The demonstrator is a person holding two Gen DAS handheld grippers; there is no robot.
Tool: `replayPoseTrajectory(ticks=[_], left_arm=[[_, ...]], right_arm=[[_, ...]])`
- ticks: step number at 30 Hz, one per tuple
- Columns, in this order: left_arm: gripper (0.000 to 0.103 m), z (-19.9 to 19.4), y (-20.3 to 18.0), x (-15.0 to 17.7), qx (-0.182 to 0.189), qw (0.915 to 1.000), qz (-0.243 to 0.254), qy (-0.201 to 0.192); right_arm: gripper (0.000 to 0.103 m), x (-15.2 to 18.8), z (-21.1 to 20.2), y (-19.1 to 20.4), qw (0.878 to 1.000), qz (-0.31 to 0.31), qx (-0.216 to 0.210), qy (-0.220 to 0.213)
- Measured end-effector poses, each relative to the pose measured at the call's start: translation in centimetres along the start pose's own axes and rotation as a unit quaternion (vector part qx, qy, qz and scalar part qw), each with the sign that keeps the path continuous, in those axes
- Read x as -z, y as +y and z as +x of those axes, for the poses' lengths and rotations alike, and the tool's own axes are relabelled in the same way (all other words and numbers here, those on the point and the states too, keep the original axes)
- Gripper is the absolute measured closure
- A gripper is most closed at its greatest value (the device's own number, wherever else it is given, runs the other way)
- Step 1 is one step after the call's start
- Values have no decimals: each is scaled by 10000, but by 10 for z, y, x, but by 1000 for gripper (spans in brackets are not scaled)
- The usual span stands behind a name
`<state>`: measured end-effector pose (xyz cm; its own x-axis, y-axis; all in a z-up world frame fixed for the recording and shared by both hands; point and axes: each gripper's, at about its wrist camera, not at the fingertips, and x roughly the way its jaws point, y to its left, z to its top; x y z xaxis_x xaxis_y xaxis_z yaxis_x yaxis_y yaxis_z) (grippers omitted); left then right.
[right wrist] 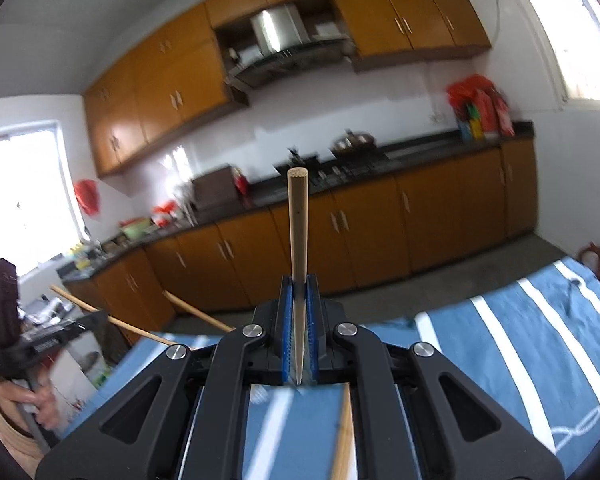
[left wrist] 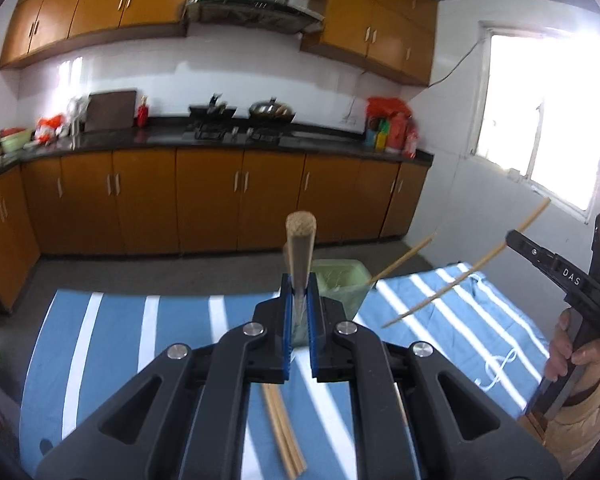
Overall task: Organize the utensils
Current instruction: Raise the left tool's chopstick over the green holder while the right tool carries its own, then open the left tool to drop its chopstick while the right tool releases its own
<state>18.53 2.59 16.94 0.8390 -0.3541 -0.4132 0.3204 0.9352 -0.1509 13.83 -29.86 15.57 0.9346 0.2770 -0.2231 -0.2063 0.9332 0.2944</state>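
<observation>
— Tongs, both pairs? 
— Left tongs (left wrist: 300, 292) pinch a chopstick (left wrist: 300, 248); right tongs (right wrist: 299, 300) pinch another chopstick (right wrist: 298, 220), both raised above the striped surface (left wrist: 120, 340). 
— Around them? 
— Green holder (left wrist: 340, 284) just ahead, loose chopsticks (left wrist: 284, 432) lying below.

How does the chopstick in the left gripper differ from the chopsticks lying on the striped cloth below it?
The held chopstick is clamped in the shut left gripper, in the air; the loose chopsticks lie flat on the striped cloth, ungripped. The held chopstick shows its blunt end-face; the loose chopsticks show their long sides, lying side by side. Both are pale wood.
</observation>
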Motion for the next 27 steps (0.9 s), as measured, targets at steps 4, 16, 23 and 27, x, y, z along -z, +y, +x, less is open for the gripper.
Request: replayPoseTrajectory(ticks=[4, 16, 23, 27], left_arm=[[95, 7, -18, -24, -57, 9993, 150, -347], [95, 107, -18, -27, -146, 9996, 48, 237], [93, 131, -16, -10, -76, 9988, 45, 490], [84, 127, -14, -11, -32, 9991, -33, 422]], right_arm=[[96, -18, 5, 22, 9985, -241, 24, -489], [96, -1, 93, 27, 9968, -613, 462, -225], [95, 20, 110, 22, 9966, -611, 520, 207], [89, 15, 108, 24, 9969, -563, 474, 269]])
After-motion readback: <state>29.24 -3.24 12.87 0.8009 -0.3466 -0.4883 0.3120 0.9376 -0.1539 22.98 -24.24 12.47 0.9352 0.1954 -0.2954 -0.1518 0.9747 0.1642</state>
